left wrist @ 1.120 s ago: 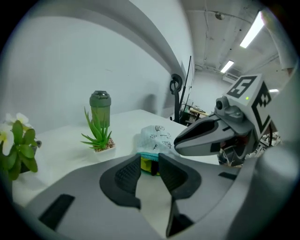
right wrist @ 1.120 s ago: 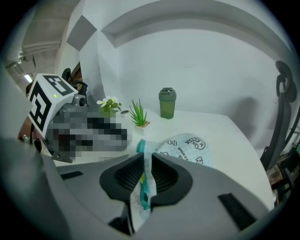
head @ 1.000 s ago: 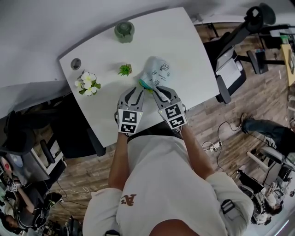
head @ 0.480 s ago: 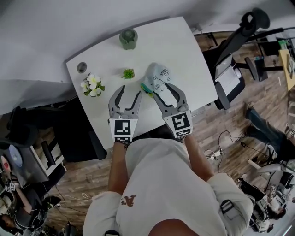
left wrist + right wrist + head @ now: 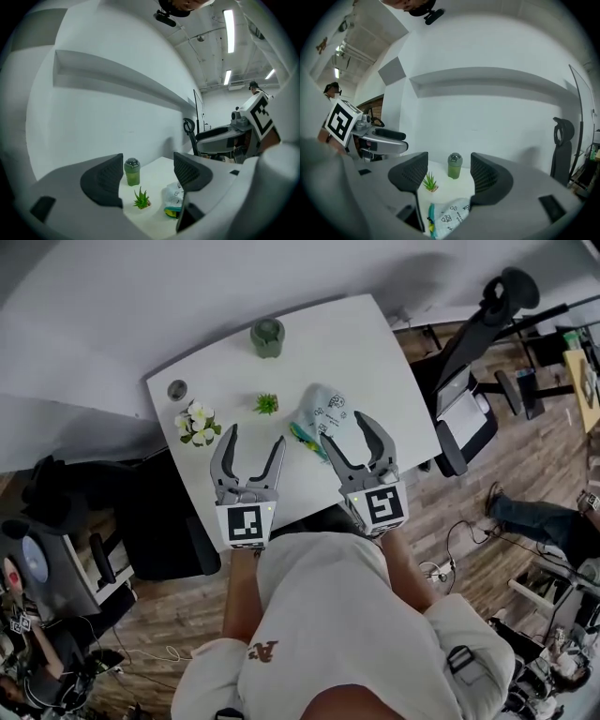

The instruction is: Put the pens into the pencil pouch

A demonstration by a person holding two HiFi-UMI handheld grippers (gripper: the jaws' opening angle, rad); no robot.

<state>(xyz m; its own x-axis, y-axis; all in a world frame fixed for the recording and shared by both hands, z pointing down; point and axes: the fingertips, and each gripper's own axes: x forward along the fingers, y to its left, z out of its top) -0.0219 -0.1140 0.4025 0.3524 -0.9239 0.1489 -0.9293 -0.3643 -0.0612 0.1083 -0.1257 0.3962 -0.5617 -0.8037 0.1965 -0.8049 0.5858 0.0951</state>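
Pouch (image 5: 325,409) looks soft and light; pinch its teal mouth. Your left gripper (image 5: 253,435) and right gripper (image 5: 345,427) have just been opening their jaws wide, both empty.

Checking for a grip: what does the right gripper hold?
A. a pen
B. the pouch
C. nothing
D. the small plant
C: the right gripper has just been opening; its jaws stand apart with nothing gripped, raised above the pouch, which lies on the table.

Office: white desk (image 5: 366,343), swivel chairs (image 5: 466,418).
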